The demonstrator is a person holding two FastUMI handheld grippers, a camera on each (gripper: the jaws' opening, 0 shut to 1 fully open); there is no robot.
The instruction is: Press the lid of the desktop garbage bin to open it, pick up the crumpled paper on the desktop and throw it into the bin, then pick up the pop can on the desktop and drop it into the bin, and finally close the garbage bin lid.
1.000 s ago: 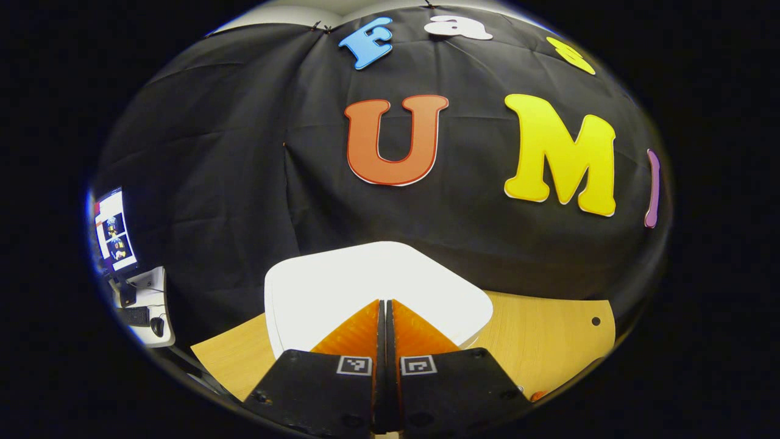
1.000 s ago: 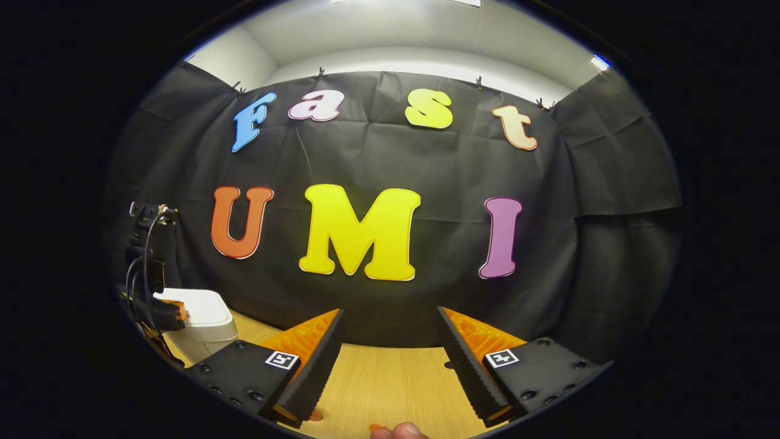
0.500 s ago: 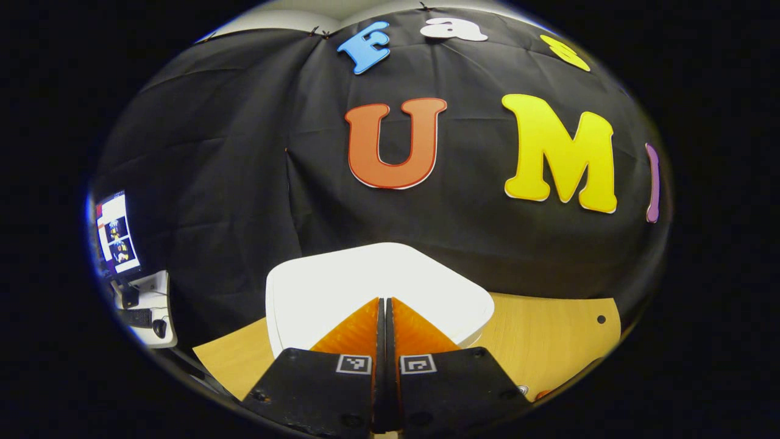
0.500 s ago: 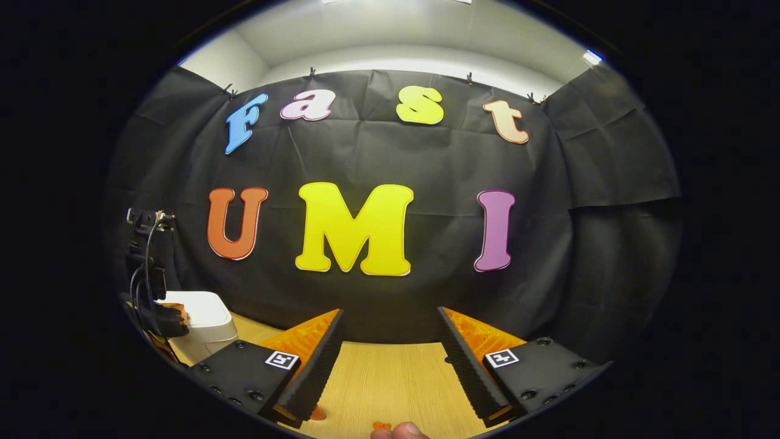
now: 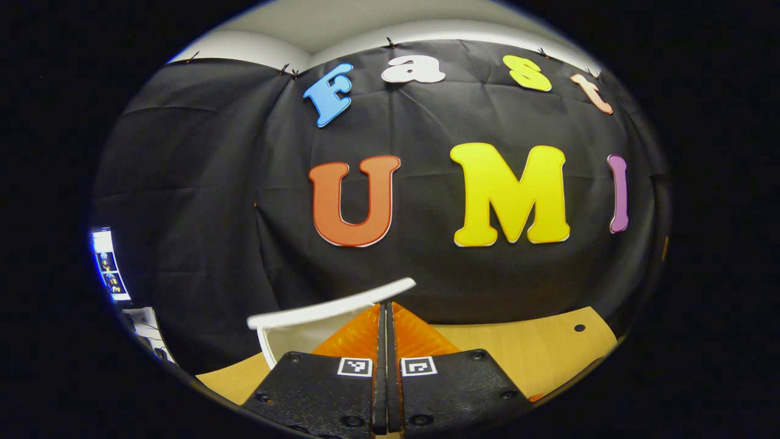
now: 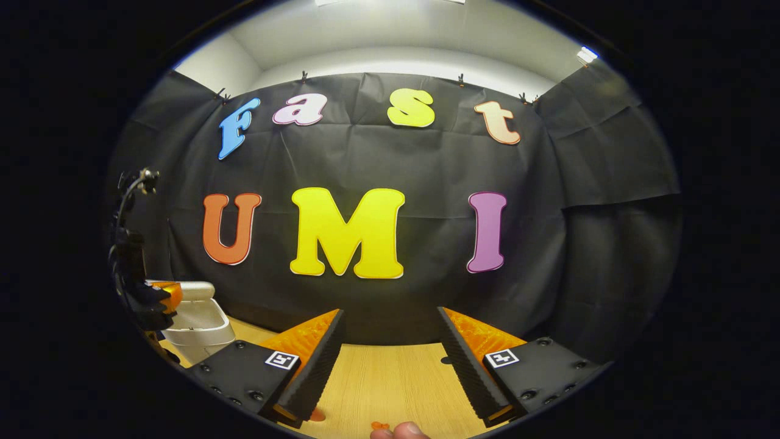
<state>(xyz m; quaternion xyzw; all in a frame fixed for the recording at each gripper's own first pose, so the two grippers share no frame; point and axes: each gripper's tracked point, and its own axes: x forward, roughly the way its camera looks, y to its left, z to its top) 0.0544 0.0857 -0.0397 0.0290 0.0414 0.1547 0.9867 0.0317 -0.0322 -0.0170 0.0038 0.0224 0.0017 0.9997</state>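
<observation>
Left gripper (image 5: 386, 311), lower centre of the left gripper view: jaws pressed together, nothing between them, tips just in front of the white bin (image 5: 291, 336). Lid (image 5: 332, 303) is tilted up, seen edge-on as a thin pale strip from lower left toward centre; the opening beneath shows as a pale hollow.

Right gripper view, lower left: same bin (image 6: 198, 323) sits on the bench (image 6: 390, 381), lid raised at the back, the left gripper (image 6: 159, 299) hanging close over it. Whether it touches the bin I cannot tell.

Right gripper (image 6: 387, 347), bottom centre of that view: jaws wide, holding nothing, over bare wood.

Judgement: the opening step looks done. The lid reads as thin, light, stiff plastic on a hinge; press or tap it near the front edge rather than pinching it.

Crumpled paper and pop can are not located from these views. Small orange bits at the bottom edge of the right gripper view are too cut off to identify. The paper should be very light and springy, so take it across its bulk; the can is smooth, thin-walled and easily dented, so grip it mid-body.
</observation>
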